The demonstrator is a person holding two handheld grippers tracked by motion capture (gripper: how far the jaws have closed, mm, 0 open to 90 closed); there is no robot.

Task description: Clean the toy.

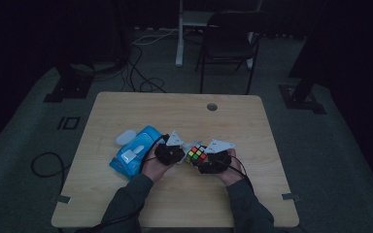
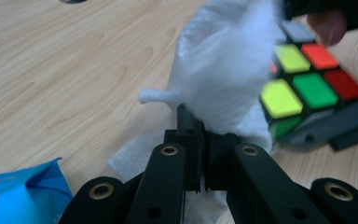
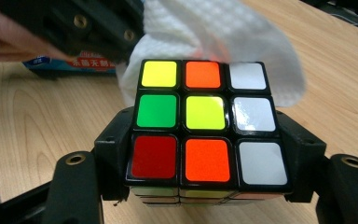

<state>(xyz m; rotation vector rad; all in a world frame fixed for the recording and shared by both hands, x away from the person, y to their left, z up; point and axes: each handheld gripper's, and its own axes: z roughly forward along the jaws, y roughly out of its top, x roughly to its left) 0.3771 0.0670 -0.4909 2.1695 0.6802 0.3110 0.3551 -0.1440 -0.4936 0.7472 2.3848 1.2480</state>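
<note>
A scrambled puzzle cube (image 1: 196, 155) (image 3: 204, 122) (image 2: 307, 74) is held just above the table's middle, with my right gripper (image 1: 209, 160) (image 3: 205, 140) shut on its two sides. My left gripper (image 1: 177, 153) (image 2: 199, 140) is shut on a white wipe (image 2: 223, 65) (image 3: 205, 32), which bunches up and presses against the cube's far side. The jaws of the left gripper are closed tight on the wipe's lower fold.
A blue wipe packet (image 1: 135, 150) (image 2: 23, 196) lies left of my left hand, with a white crumpled piece (image 1: 125, 137) beside it. The wooden table (image 1: 141, 107) has a round cable hole (image 1: 212, 107) at the back. A black chair (image 1: 228, 43) stands beyond the table.
</note>
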